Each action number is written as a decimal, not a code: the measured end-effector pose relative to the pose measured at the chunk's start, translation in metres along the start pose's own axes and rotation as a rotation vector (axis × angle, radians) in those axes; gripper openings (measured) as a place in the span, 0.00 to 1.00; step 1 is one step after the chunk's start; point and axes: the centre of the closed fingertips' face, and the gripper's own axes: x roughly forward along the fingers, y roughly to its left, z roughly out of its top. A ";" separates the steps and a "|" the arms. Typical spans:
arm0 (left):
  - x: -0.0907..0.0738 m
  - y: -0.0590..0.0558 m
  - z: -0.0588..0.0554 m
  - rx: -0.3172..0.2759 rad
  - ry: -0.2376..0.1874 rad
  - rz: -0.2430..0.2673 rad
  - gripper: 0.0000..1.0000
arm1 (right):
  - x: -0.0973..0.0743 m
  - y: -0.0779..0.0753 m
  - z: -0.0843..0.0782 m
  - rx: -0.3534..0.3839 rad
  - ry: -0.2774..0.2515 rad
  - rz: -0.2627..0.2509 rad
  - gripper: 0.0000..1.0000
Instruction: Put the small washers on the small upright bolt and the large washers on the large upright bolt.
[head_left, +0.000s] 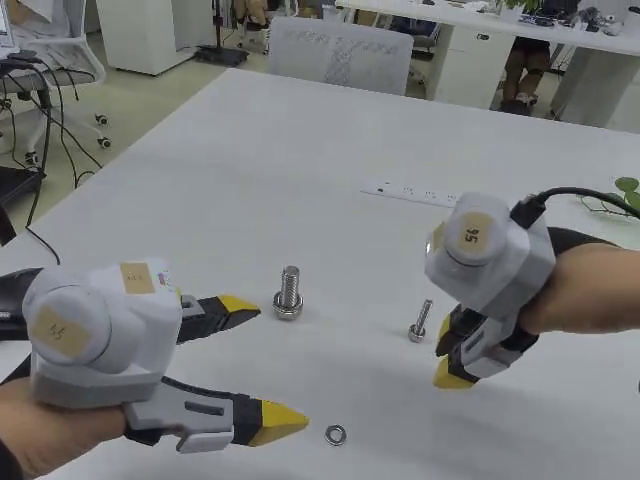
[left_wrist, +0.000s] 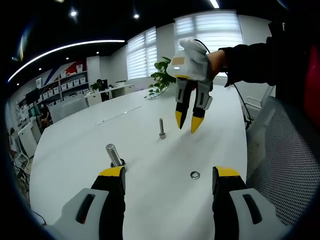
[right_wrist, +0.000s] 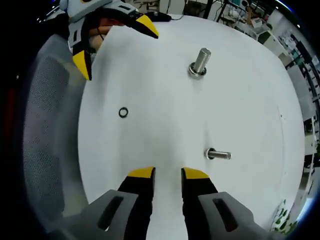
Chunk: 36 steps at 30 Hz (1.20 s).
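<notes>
The washer (head_left: 336, 434) lies flat and loose on the bench (head_left: 200, 180), just beside the lower tip of the left tool (head_left: 272, 365), whose jaws are spread wide and empty. The right tool (right_wrist: 167, 172) hovers near the small bolt (head_left: 420, 320), jaws slightly apart, holding nothing. I judge that the picking step is in hand: the next move must pinch this thin ring and then thread it. The large bolt (head_left: 288, 292) stands upright nearby. A power strip (head_left: 410, 192) lies far behind and blocks nothing.
</notes>
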 end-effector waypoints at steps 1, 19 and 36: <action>0.000 0.000 0.000 0.000 -0.001 0.000 0.70 | 0.001 0.003 0.002 -0.004 -0.002 0.003 0.22; -0.007 0.001 -0.001 0.002 -0.003 0.015 0.70 | 0.031 0.060 0.052 -0.162 -0.009 0.102 0.21; -0.014 0.004 -0.006 -0.008 -0.007 0.035 0.69 | 0.048 0.077 0.068 -0.229 -0.003 0.126 0.20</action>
